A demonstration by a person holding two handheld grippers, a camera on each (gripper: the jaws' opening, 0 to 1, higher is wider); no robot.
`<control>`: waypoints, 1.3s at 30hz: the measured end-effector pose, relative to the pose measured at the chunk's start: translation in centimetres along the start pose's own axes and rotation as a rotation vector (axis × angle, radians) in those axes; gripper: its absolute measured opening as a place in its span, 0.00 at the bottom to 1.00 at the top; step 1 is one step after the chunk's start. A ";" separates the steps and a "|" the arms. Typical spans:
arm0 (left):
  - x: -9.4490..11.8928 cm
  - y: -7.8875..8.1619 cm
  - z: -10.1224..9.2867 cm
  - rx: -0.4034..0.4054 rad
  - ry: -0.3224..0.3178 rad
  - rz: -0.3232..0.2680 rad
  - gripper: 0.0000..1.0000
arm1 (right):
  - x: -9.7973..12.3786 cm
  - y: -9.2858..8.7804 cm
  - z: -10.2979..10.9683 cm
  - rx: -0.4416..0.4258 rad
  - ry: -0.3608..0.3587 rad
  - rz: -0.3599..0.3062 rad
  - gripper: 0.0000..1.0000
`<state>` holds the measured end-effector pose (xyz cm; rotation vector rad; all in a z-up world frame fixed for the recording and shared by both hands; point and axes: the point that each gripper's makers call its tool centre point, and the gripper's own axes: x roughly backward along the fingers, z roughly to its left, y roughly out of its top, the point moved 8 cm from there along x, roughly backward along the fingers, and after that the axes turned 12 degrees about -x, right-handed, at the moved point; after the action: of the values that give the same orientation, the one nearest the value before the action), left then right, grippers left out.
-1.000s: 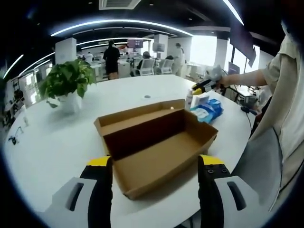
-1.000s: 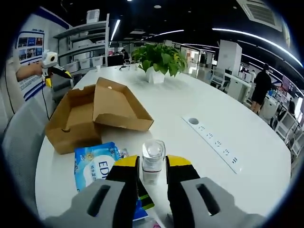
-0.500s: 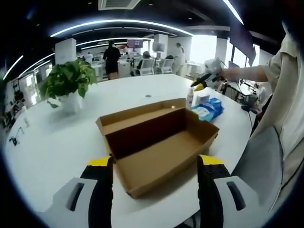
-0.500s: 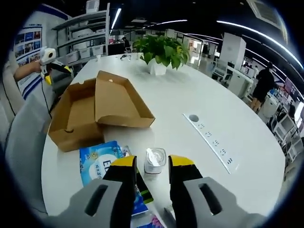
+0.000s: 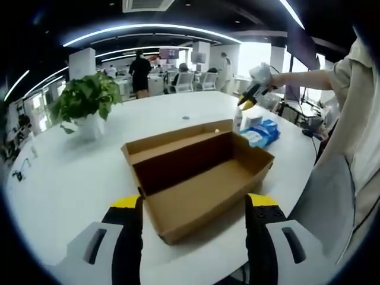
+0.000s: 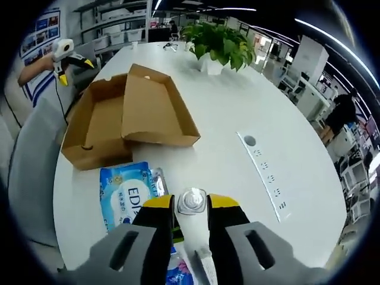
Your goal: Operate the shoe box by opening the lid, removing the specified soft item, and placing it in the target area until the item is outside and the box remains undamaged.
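Note:
The brown cardboard shoe box [image 5: 199,178] lies open on the white table, its lid folded back and its inside bare. My left gripper [image 5: 194,203] is open, a jaw on each side of the box's near corner, apart from it. In the right gripper view the box [image 6: 119,119] is at the upper left, with a blue soft pack [image 6: 127,193] lying beside it on the table. My right gripper [image 6: 190,203] points down over a small clear bottle [image 6: 191,200]. Its jaws stand narrowly apart above the bottle's top. The left gripper view has this bottle [image 5: 237,122] upright by the pack [image 5: 261,133].
A potted plant [image 5: 86,104] stands at the back left of the round table. A socket strip [image 6: 267,175] runs along the table beyond the bottle. The person's body [image 5: 350,166] is close at the table's right edge [image 5: 297,178]. Desks and people are far behind.
The right gripper has risen and tipped from level to looking down on the bottle, which stays upright on the table. The left gripper has hardly moved.

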<state>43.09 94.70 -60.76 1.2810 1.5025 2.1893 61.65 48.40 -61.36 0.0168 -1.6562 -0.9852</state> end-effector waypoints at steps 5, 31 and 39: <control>0.1 -0.2 -0.1 0.003 0.001 -0.002 0.70 | -0.1 0.2 -0.1 0.089 0.010 0.046 0.16; 0.2 -0.3 0.1 0.020 0.019 -0.006 0.67 | -0.2 0.5 0.4 0.397 0.066 0.156 0.16; 0.4 -0.4 0.1 0.025 0.025 -0.008 0.67 | -0.3 0.8 0.5 0.418 0.066 0.171 0.16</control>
<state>42.86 95.22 -60.93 1.2575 1.5463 2.1966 61.76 49.33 -61.17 0.1828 -1.7444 -0.4939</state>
